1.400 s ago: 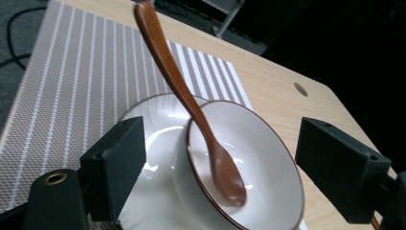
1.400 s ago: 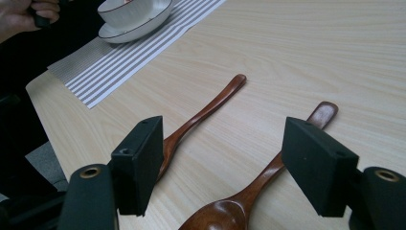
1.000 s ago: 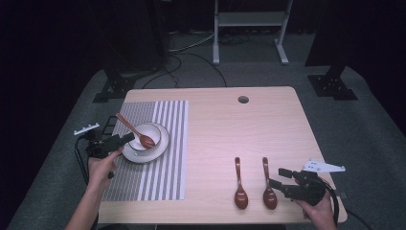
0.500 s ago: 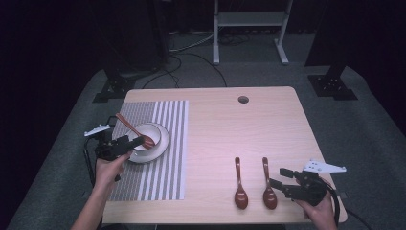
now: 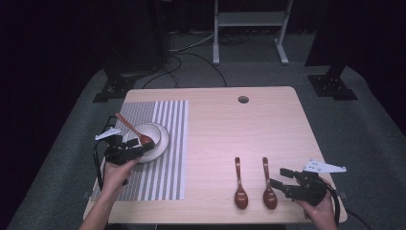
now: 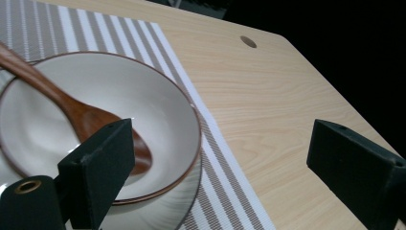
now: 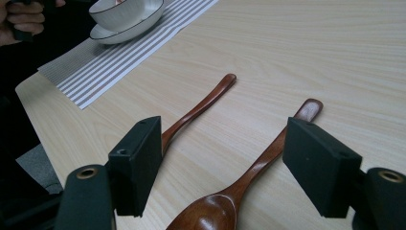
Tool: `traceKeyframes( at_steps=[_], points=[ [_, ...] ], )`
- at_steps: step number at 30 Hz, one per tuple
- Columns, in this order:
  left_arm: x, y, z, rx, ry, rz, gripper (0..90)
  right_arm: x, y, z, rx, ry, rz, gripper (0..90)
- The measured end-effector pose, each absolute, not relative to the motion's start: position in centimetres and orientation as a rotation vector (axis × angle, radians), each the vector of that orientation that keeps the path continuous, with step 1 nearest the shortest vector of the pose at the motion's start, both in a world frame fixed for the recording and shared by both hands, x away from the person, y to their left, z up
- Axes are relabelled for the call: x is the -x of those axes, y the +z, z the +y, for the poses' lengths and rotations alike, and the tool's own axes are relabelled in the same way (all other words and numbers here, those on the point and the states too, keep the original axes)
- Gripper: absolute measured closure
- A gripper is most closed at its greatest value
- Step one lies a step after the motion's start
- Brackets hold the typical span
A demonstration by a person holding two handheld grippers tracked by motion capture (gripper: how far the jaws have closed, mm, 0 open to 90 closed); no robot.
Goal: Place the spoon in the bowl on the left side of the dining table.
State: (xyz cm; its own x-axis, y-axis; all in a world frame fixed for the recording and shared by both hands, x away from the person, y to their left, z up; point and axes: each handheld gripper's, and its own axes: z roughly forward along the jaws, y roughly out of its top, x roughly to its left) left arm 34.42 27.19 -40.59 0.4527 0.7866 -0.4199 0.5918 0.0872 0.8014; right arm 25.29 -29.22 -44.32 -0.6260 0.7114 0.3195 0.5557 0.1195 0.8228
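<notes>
Wooden spoon (image 5: 130,128) in the white bowl (image 5: 152,136), seen from the high view: head down in the bowl, handle slanting up and out over the far-left rim. Bowl on a saucer on the striped placemat (image 5: 163,158) at the table's (image 5: 239,129) left. Left gripper (image 5: 128,152) now drawn back off the spoon toward the near edge, where a second ago it reached to the bowl. Two more wooden spoons (image 5: 240,184) side by side near the front edge, right gripper (image 5: 282,184) just beside them, unmoved.

Left gripper view: jaws wide apart and holding nothing, spoon head (image 6: 95,129) resting in the bowl (image 6: 163,96) behind the left jaw, brown rim line plain here.

Right gripper view: jaws spread wide, empty, one spoon (image 7: 253,167) between them, the other (image 7: 198,110) passing behind the left jaw; left hand (image 7: 21,17) far off beside the bowl (image 7: 127,12).
</notes>
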Motion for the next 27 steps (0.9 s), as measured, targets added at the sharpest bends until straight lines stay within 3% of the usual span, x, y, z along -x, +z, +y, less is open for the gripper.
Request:
traceKeyframes(
  at_steps=[27],
  points=[
    [-33.6, -41.5, 21.4, -1.686, 0.153, 1.108, 8.3, -25.2, -44.3, -29.4, -1.275, 1.515, 2.235, 28.6]
  ],
)
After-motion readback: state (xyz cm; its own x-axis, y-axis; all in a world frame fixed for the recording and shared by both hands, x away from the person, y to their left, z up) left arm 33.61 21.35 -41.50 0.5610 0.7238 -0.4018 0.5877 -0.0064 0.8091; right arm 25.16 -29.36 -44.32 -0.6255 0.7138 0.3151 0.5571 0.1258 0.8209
